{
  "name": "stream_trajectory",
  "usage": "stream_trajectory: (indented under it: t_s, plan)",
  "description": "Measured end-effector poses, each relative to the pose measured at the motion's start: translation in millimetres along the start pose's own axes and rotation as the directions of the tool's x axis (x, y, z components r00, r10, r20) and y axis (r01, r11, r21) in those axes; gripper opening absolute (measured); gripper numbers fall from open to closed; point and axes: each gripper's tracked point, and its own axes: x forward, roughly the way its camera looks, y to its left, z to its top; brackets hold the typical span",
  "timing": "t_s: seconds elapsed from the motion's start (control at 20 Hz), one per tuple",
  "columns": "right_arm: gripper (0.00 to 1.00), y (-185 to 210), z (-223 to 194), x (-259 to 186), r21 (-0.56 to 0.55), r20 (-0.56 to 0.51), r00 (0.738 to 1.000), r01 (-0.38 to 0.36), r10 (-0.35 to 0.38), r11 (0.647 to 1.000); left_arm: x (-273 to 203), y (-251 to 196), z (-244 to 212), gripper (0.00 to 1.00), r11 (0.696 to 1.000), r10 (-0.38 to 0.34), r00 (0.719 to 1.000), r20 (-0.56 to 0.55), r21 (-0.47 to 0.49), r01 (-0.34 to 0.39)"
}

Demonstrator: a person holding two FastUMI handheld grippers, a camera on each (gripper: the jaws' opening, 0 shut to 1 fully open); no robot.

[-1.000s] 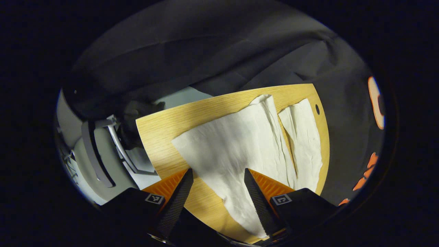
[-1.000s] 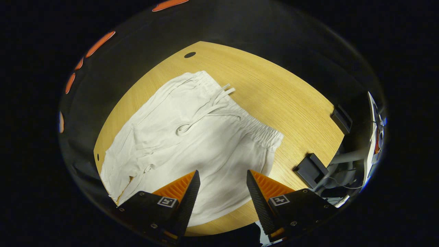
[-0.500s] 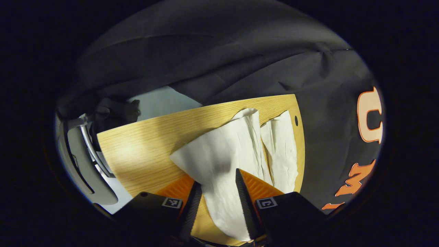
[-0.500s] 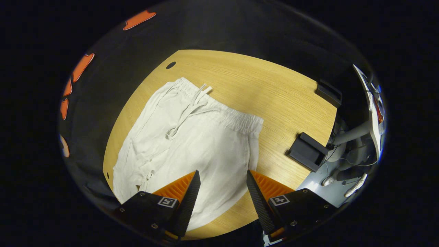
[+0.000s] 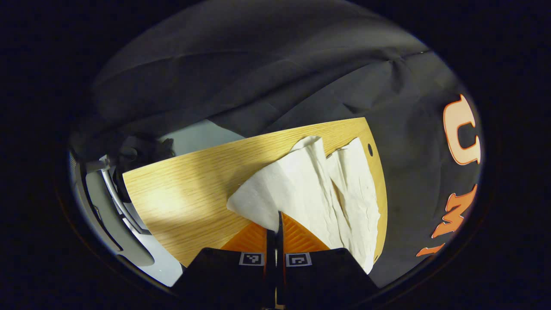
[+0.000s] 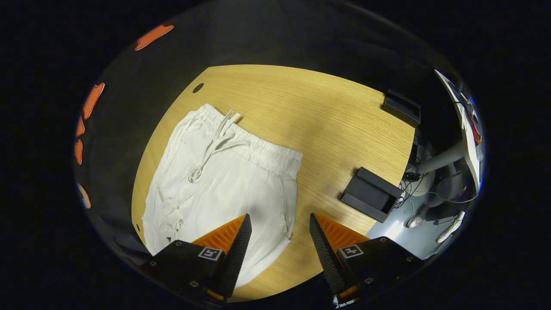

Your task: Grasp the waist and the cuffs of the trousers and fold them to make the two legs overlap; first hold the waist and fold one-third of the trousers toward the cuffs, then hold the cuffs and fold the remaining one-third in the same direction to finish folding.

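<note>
White trousers (image 6: 224, 181) lie flat on the wooden table (image 6: 327, 116), with the elastic waistband (image 6: 258, 150) and drawstring (image 6: 215, 144) at the far end in the right gripper view. My right gripper (image 6: 277, 224) hovers open above the lower part of the cloth, with nothing between its fingers. In the left gripper view the two legs (image 5: 318, 185) stretch away side by side. My left gripper (image 5: 275, 220) is shut on the near edge of the closer leg, where the cloth bunches up at the tips.
Two black holders (image 6: 370, 193) (image 6: 402, 107) sit near the table's right edge. Small holes (image 6: 198, 88) (image 5: 370, 150) mark the table along the side by the booth wall. Pale floor and a chair base (image 5: 107, 198) lie past the table's left edge.
My left gripper has shut on the edge of the near trouser leg. My right gripper has pulled back from the trousers, staying open, so more of the table shows.
</note>
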Motion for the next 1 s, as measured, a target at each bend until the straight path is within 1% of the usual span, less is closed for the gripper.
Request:
stream_trajectory:
  t_s: [0.05,0.15,0.2,0.35,0.4,0.45,0.5,0.55,0.6,0.65,0.7,0.75,0.8,0.85,0.9,0.95,1.0]
  plan:
    - [0.82,-1.6,4.7,5.2,0.014,0.004,1.0,0.0,-0.001,1.0,-2.3,-5.0,-0.2,0.03,1.0,-0.006,1.0,0.004,0.005,0.006]
    - [0.82,0.1,11.0,13.8,0.074,-0.009,1.0,-0.007,0.008,0.997,-9.3,-14.0,1.4,0.06,1.0,-0.011,1.0,0.011,0.021,0.011]
    - [0.8,2.3,14.7,17.7,0.097,-0.015,1.0,-0.017,0.018,0.995,-13.7,-17.4,1.8,0.04,1.0,-0.016,1.0,0.013,0.026,0.016]
    - [0.76,-2.5,30.3,29.2,0.112,0.001,1.0,0.008,-0.008,0.994,-23.9,-34.2,8.7,0.05,0.998,-0.045,0.999,0.026,0.037,0.044]
    - [0.84,-1.8,33.4,32.4,0.116,0.002,1.0,0.009,-0.01,0.993,-27.6,-39.8,12.2,0.05,0.998,-0.052,0.998,0.031,0.044,0.051]
    - [0.73,-0.8,35.5,35.5,0.12,-0.004,1.0,0.005,-0.004,0.993,-29.6,-44.4,14.7,0.04,0.997,-0.06,0.998,0.036,0.05,0.059]
    - [0.72,0.2,37.4,38.5,0.127,-0.007,1.0,0.001,0.0,0.992,-31.8,-50.6,17.5,0.05,0.996,-0.07,0.997,0.043,0.053,0.067]
    - [0.69,0.0,39.9,42.0,0.136,-0.006,1.0,-0.001,0.002,0.991,-35.1,-55.8,18.1,0.06,0.996,-0.075,0.996,0.046,0.056,0.073]
    - [0.76,0.8,42.0,43.5,0.15,-0.008,1.0,-0.01,0.011,0.989,-38.4,-61.5,19.0,0.04,0.995,-0.084,0.995,0.052,0.06,0.081]
    - [0.6,2.0,43.5,45.5,0.166,-0.004,1.0,-0.021,0.021,0.986,-41.2,-64.6,18.9,0.04,0.994,-0.089,0.994,0.056,0.067,0.086]
    - [0.54,3.1,45.6,47.2,0.182,-0.003,0.999,-0.031,0.032,0.983,-44.4,-68.4,20.6,0.05,0.993,-0.096,0.993,0.062,0.073,0.091]
    - [0.38,1.4,46.9,48.9,0.195,0.004,0.999,-0.037,0.037,0.98,-47.2,-72.0,21.4,0.05,0.994,-0.088,0.994,0.067,0.078,0.083]
    - [0.39,-1.3,47.6,50.2,0.211,0.011,0.999,-0.034,0.033,0.977,-49.6,-69.9,22.6,0.05,0.995,-0.064,0.995,0.073,0.083,0.058]
    - [0.28,-3.1,49.4,49.9,0.224,0.019,0.999,-0.039,0.035,0.974,-51.7,-70.0,21.6,0.05,0.995,-0.059,0.995,0.082,0.082,0.052]
    - [0.22,-0.3,51.8,50.1,0.233,0.022,0.998,-0.058,0.054,0.971,-53.7,-71.9,21.2,0.05,0.995,-0.057,0.995,0.082,0.081,0.051]
    - [0.12,2.6,51.4,47.4,0.239,0.023,0.997,-0.081,0.078,0.968,-55.0,-73.1,20.8,0.04,0.995,-0.058,0.995,0.084,0.084,0.05]
    - [0.1,5.3,53.5,44.7,0.248,0.023,0.994,-0.107,0.105,0.963,-57.3,-76.2,22.2,0.05,0.995,-0.063,0.994,0.09,0.089,0.055]
